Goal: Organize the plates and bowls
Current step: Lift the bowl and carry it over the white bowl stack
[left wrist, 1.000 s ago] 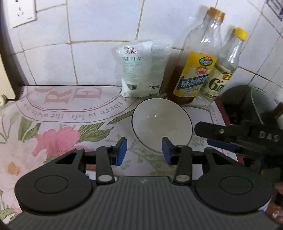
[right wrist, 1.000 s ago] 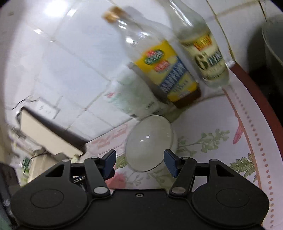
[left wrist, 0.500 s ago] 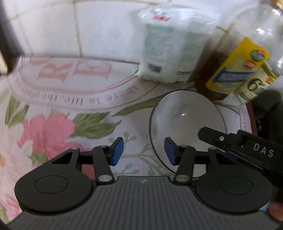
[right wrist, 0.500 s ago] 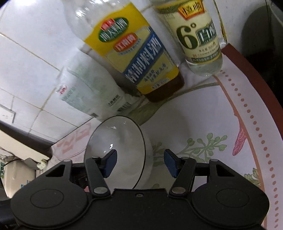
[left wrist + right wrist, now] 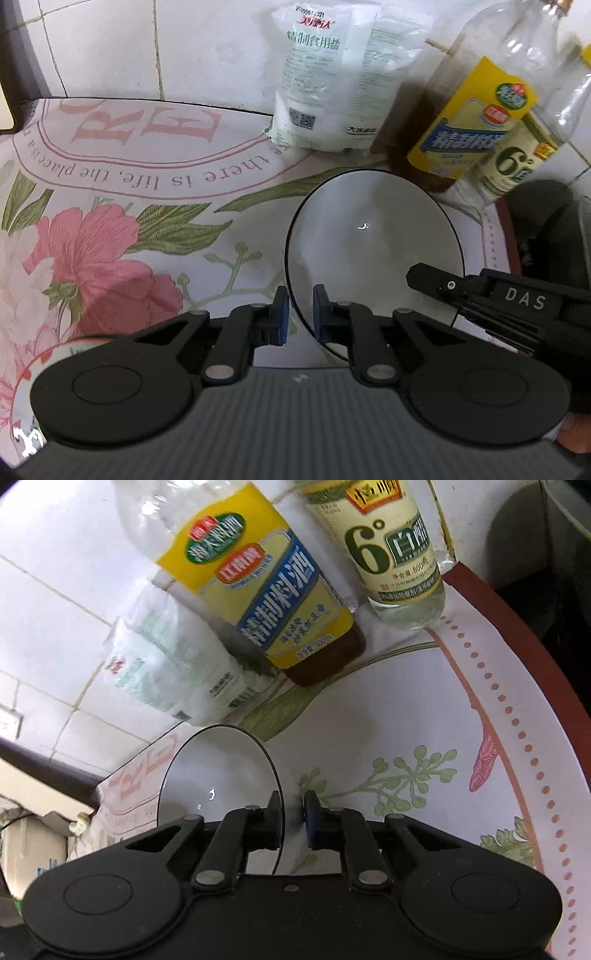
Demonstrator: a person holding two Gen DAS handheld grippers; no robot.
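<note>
A white bowl (image 5: 373, 251) with a thin dark rim sits on the flowered tablecloth near the back wall. My left gripper (image 5: 298, 314) is shut on its near left rim, one pad inside and one outside. My right gripper (image 5: 291, 814) is shut on the bowl (image 5: 218, 775) at its right rim; it also shows in the left wrist view (image 5: 491, 299) reaching in from the right. A second dish edge (image 5: 59, 354) peeks out at the lower left, mostly hidden behind my left gripper.
A bag of salt (image 5: 340, 74), a yellow-labelled cooking wine bottle (image 5: 469, 122) and a vinegar bottle (image 5: 517, 158) stand against the tiled wall just behind the bowl. The table's red edge (image 5: 517, 627) and a dark pot (image 5: 554, 229) lie to the right.
Both grippers moved in toward the bowl and closed from open onto its rim, the left on the near left side, the right on the right side.
</note>
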